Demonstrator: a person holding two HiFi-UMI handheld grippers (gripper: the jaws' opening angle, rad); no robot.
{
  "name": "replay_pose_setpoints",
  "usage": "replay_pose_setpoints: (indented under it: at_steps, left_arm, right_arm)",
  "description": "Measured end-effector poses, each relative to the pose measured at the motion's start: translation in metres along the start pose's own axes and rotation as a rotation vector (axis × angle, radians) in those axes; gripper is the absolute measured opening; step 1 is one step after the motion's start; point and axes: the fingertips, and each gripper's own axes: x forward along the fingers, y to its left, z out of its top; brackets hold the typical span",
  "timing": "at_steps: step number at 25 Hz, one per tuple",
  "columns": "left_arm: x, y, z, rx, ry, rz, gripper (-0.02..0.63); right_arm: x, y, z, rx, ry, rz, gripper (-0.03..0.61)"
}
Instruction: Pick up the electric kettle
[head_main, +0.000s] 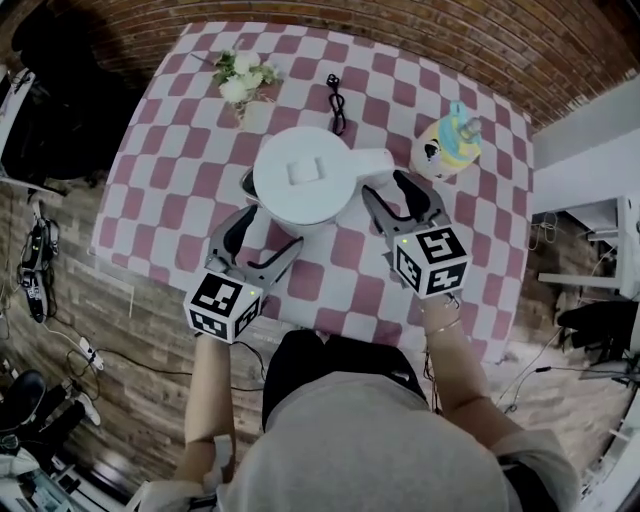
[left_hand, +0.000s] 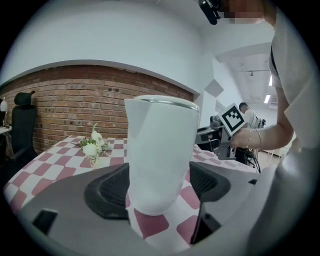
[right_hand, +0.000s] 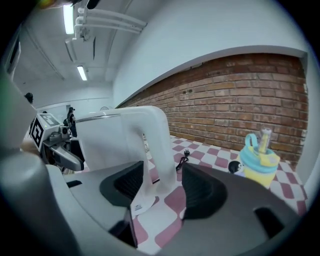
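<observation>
A white electric kettle (head_main: 300, 180) stands upright on the pink-and-white checked table (head_main: 180, 190), its handle (head_main: 372, 160) pointing right. My left gripper (head_main: 265, 232) reaches in from the near left. In the left gripper view the kettle (left_hand: 160, 155) body sits between the jaws of the left gripper (left_hand: 157, 185), with a gap at the right pad. My right gripper (head_main: 390, 195) comes from the near right. In the right gripper view the handle (right_hand: 157, 145) hangs between the open jaws of the right gripper (right_hand: 157, 185), and the pads do not press on it.
A small bunch of white flowers (head_main: 243, 75) lies at the far left of the table. A yellow and blue cup (head_main: 452, 145) stands right of the kettle. A black cable (head_main: 336, 100) lies behind the kettle. The table's near edge is just under both grippers.
</observation>
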Motion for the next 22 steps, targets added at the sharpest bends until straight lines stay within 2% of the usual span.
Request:
replay_pose_setpoints:
  at_steps: [5, 8, 15, 18, 20, 22]
  left_arm:
    - [0.007, 0.005, 0.005, 0.009, -0.018, -0.046, 0.396]
    - [0.008, 0.006, 0.005, 0.017, -0.013, -0.089, 0.400]
    - [0.014, 0.004, 0.008, 0.028, -0.039, -0.159, 0.399]
    - [0.015, 0.005, 0.010, 0.034, -0.059, -0.170, 0.400]
    - [0.015, 0.005, 0.011, 0.032, -0.076, -0.167, 0.400]
    - [0.016, 0.005, 0.012, 0.031, -0.092, -0.161, 0.402]
  right_arm:
    - [0.021, 0.001, 0.002, -0.051, 0.012, 0.030, 0.236]
    - [0.029, 0.002, 0.004, -0.085, 0.016, 0.032, 0.201]
    - [0.038, -0.002, 0.004, -0.112, 0.009, 0.003, 0.181]
    - [0.039, -0.003, 0.004, -0.143, 0.009, -0.012, 0.175]
    - [0.039, -0.006, 0.004, -0.157, 0.011, -0.025, 0.136]
    - [0.039, -0.008, 0.004, -0.159, 0.012, -0.032, 0.131]
